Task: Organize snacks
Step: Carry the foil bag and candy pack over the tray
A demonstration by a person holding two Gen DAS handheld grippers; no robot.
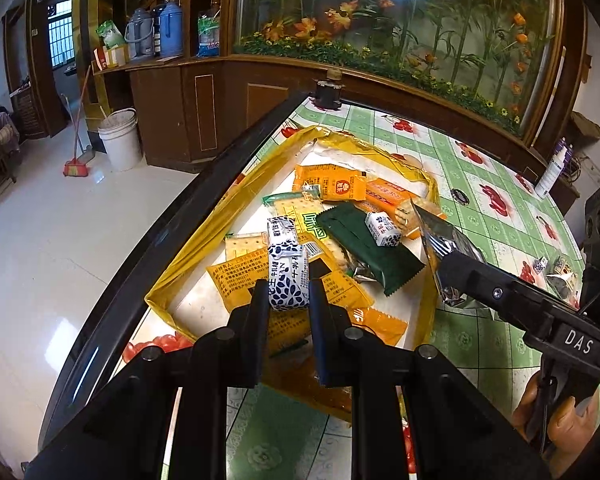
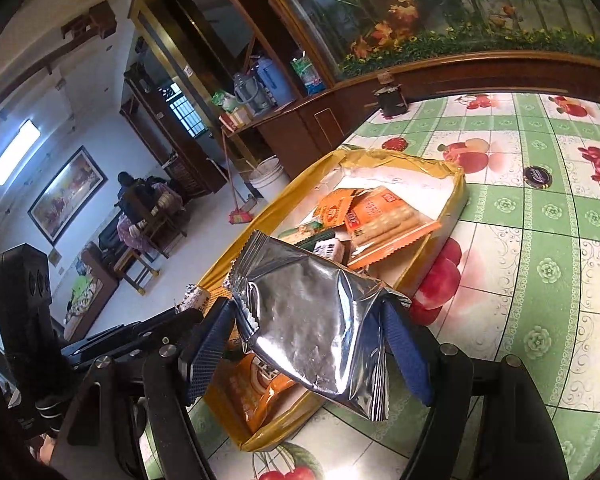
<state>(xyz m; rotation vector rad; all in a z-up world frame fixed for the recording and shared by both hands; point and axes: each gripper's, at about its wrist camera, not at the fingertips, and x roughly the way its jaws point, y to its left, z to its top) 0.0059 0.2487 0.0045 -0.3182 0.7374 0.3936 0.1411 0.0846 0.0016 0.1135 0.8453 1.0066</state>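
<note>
A shallow yellow-rimmed box (image 1: pixel 168 280) on the table holds several snack packets: orange cracker packs (image 1: pixel 328 182), a dark green packet (image 1: pixel 364 248) and a small blue-and-white candy (image 1: pixel 382 229). My left gripper (image 1: pixel 289 300) is shut on a blue-and-white candy packet (image 1: pixel 286 272), held over the box's near end. My right gripper (image 2: pixel 312 344) is shut on a silver foil packet (image 2: pixel 308 320), held over the box (image 2: pixel 456 196). The right gripper also shows in the left wrist view (image 1: pixel 456 276) at the box's right rim.
The table has a green fruit-pattern cloth (image 1: pixel 480 208). A few small snacks (image 1: pixel 556 272) lie at its right. A white bottle (image 1: pixel 550 172), a dark round lid (image 2: pixel 538 178) and a dark jar (image 1: pixel 327 94) stand on the table. The table's dark edge (image 1: pixel 180 216) runs at left, floor beyond.
</note>
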